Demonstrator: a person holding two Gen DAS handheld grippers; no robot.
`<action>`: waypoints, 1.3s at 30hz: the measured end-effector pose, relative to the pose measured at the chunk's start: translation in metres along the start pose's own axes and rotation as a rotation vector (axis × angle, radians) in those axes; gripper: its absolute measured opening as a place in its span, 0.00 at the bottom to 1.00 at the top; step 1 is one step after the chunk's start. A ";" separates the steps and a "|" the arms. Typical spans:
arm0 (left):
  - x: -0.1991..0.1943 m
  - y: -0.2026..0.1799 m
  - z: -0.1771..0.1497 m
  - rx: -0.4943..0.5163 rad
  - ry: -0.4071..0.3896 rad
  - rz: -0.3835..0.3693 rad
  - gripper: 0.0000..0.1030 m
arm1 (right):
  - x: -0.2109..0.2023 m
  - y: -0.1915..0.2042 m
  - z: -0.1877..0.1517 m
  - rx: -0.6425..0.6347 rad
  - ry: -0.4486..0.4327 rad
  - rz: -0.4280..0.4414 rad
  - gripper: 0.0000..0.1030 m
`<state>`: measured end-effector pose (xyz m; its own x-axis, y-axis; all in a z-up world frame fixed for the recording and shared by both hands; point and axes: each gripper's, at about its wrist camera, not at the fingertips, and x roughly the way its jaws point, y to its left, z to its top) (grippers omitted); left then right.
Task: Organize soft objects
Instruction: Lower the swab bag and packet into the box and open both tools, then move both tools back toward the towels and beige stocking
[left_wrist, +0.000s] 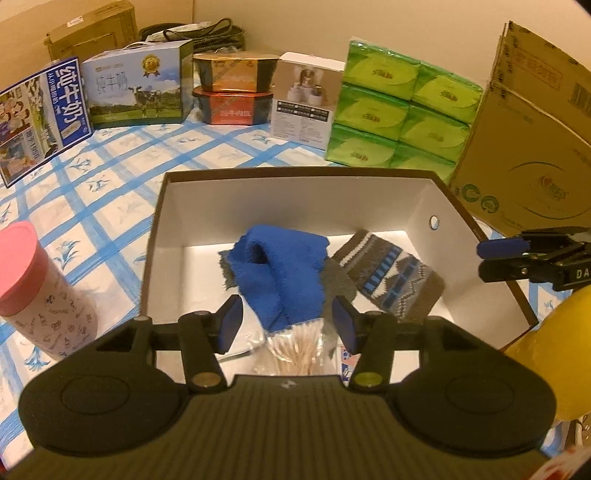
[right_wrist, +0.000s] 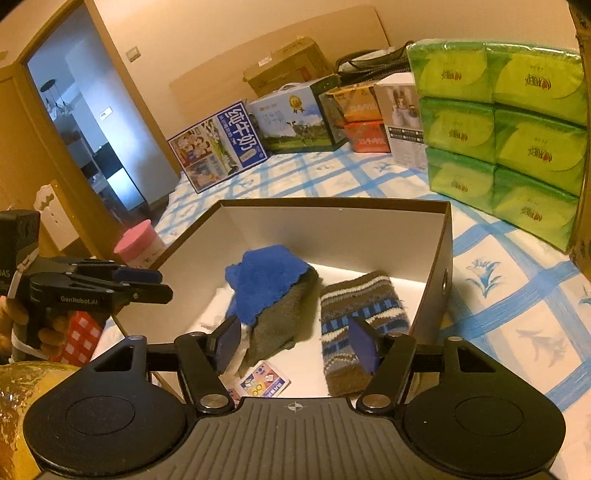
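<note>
An open brown box (left_wrist: 295, 175) with a white inside holds a blue fuzzy cloth (left_wrist: 280, 266) lying over a grey one (left_wrist: 338, 282), and a patterned knit sock (left_wrist: 391, 277) to their right. A bag of cotton swabs (left_wrist: 297, 349) lies at the near end. My left gripper (left_wrist: 288, 323) is open and empty above the near end of the box. My right gripper (right_wrist: 295, 343) is open and empty over the box, between the grey cloth (right_wrist: 275, 328) and the sock (right_wrist: 360, 317). The blue cloth (right_wrist: 264, 282) shows there too. The right gripper also appears at the left view's right edge (left_wrist: 495, 256).
A pink-lidded canister (left_wrist: 40, 291) stands left of the box. Milk cartons (left_wrist: 138, 86), tins (left_wrist: 234, 88), a white carton (left_wrist: 304, 99), green tissue packs (left_wrist: 399, 110) and a cardboard box (left_wrist: 528, 147) line the back. A small card (right_wrist: 264, 384) lies in the box. A yellow object (left_wrist: 561, 354) is at right.
</note>
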<state>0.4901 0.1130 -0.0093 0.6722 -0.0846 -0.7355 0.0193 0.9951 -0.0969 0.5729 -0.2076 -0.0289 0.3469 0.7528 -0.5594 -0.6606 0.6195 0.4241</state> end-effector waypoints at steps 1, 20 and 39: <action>-0.001 0.002 0.000 -0.001 0.001 0.004 0.49 | -0.001 0.000 0.000 -0.001 0.001 -0.003 0.63; -0.046 0.006 -0.015 -0.034 -0.023 0.006 0.49 | -0.048 0.014 -0.008 0.064 -0.128 -0.162 0.64; -0.147 -0.013 -0.087 -0.085 -0.024 0.051 0.49 | -0.147 0.066 -0.103 0.341 -0.307 -0.340 0.64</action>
<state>0.3263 0.1078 0.0421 0.6880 -0.0322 -0.7250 -0.0770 0.9901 -0.1170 0.4094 -0.2998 0.0077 0.7135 0.4967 -0.4941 -0.2430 0.8369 0.4905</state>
